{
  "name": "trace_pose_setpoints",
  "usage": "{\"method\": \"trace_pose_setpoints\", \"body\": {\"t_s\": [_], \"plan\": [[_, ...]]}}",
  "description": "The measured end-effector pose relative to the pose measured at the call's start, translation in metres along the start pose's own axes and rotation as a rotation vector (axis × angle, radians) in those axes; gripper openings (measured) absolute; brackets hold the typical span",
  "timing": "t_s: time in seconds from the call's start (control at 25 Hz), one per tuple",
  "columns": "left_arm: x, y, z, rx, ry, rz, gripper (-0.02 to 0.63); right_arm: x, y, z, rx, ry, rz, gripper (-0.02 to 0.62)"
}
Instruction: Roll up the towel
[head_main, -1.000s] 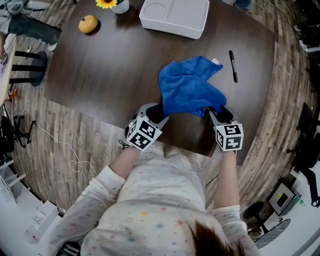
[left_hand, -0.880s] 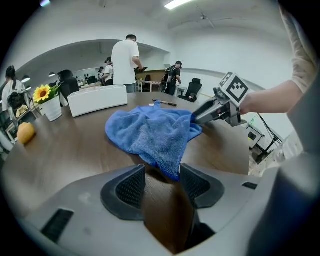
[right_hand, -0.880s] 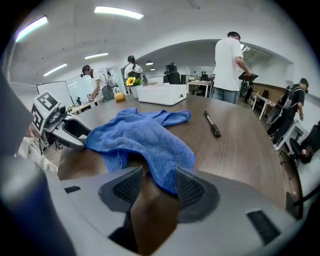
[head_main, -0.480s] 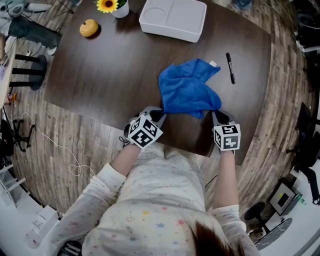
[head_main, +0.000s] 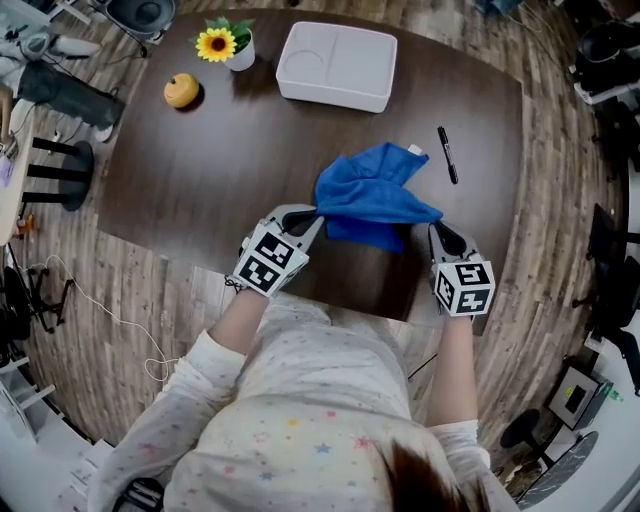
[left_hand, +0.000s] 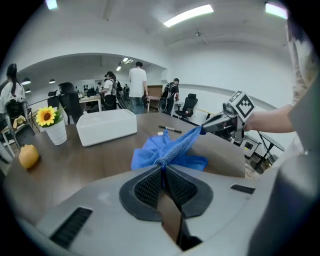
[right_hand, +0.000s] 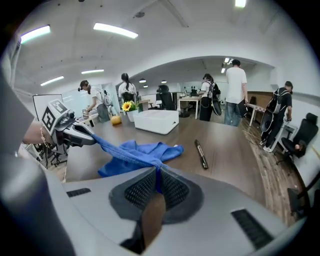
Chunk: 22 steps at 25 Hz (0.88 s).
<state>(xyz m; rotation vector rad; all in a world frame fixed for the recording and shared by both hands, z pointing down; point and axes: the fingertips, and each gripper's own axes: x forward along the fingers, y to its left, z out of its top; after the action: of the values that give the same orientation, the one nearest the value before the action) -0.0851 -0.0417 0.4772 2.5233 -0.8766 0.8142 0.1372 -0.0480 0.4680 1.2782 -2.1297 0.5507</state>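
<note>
Left gripper (head_main: 316, 214) clenched on one corner of blue towel (head_main: 372, 196); right gripper (head_main: 432, 225) clamped on another corner. Towel edge pulled taut between both above near edge of dark wooden surface (head_main: 200, 170), remainder bunched on it. Farther back: black marker (head_main: 446, 155), white tray (head_main: 337, 66), orange fruit (head_main: 181, 90), potted sunflower (head_main: 218, 44).

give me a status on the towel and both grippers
Grippers: left gripper and right gripper each shut on a towel corner. Edge taut between them, rest bunched on table, not rolled. Nearby: pen beyond it, not touching.
</note>
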Motion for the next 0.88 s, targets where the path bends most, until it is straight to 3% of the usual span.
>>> {"method": "trace_pose_setpoints", "body": {"t_s": [0.32, 0.88], "plan": [[-0.042, 0.046, 0.084, 0.017, -0.182, 0.044, 0.02, -0.033, 0.007, 0.097, -0.024, -0.209, -0.033, 0.021], [-0.119, 0.108, 0.25, 0.095, -0.508, 0.132, 0.02, -0.1, 0.002, 0.277, -0.235, -0.501, -0.087, 0.02]]}}
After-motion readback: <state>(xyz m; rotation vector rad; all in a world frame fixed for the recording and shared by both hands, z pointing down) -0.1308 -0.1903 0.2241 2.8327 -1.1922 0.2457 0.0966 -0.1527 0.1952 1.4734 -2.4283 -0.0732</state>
